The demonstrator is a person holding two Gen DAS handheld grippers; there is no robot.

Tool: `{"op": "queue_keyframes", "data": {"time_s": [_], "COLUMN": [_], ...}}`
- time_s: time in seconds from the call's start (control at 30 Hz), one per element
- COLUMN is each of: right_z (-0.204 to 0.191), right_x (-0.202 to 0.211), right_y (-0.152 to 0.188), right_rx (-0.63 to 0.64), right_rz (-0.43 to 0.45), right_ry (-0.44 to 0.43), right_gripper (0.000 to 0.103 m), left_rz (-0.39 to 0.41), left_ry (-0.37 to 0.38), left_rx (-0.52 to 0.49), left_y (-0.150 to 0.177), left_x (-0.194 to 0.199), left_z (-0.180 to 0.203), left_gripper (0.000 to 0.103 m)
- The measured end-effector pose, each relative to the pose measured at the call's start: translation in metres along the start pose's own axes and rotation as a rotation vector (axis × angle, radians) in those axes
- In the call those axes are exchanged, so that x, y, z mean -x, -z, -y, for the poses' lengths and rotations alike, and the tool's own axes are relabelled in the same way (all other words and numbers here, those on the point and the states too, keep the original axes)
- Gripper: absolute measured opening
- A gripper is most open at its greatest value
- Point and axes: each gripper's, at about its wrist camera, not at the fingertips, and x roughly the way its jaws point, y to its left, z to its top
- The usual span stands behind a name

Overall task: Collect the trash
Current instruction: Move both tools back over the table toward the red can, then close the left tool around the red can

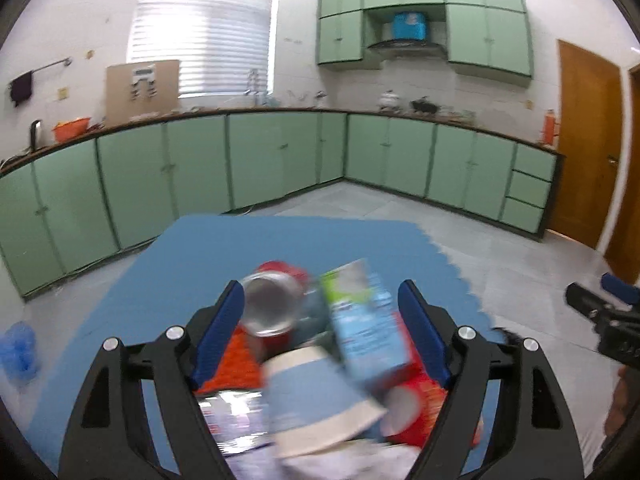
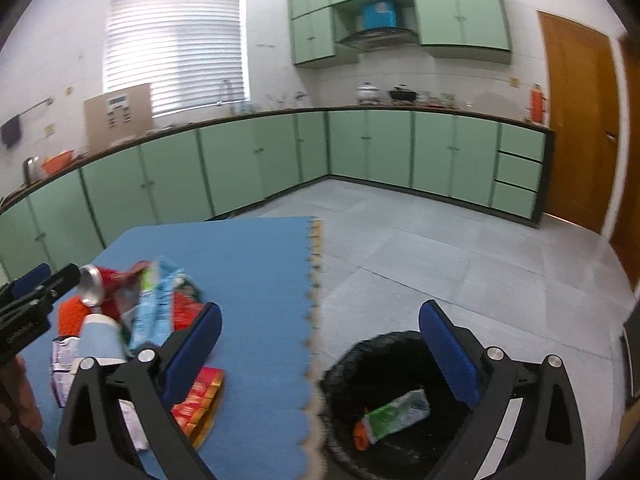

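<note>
paper cup point(image 1: 316, 400), tapered | metal can point(image 1: 272, 308), round | carton point(image 1: 364, 320), boxy

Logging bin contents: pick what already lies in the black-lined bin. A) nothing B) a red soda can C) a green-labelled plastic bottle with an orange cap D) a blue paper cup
C: the right wrist view shows the bottle lying inside the bin, beneath the open right claw.

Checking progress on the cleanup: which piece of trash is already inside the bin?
Only the crumpled green-and-clear plastic bottle with an orange cap lies in the black-lined bin. The red can, blue paper cup and blue carton sit piled on the blue mat.
</note>
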Motion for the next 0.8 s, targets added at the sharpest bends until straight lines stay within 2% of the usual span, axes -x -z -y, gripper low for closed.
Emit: {"op": "queue_keyframes", "data": {"time_s": [0.2, 0.47, 0.67, 0.73, 0.8], "right_z": [-0.035, -0.058, -0.059, -0.058, -0.059], "right_x": [-0.017, -0.043, -0.052, -0.055, -0.057], "right_y": [-0.001, 0.001, -0.004, -0.004, -0.003], "right_rx": [0.04, 0.066, 0.064, 0.062, 0.066], "right_rz": [-0.012, -0.04, -0.036, -0.04, -0.047], "right_ry": [-0.037, -0.054, -0.053, -0.054, -0.054], "right_gripper": [0.097, 0.096, 0.096, 0.096, 0.096], "left_rz": [-0.044, -0.057, -0.093, -0.096, -0.103], "left_ry": [-0.03, -0.037, -0.053, -0.044, -0.032], "left_rx": [0.04, 0.049, 0.059, 0.071, 0.071], "left_y": [0.003, 0.006, 0.002, 0.001, 0.003], "left_x": [-0.02, -0.049, -0.07, -0.072, -0.074], "left_z": [-0.034, -0.035, -0.04, -0.041, -0.043], "left_gripper": [0.077, 0.085, 0.085, 0.081, 0.07]}}
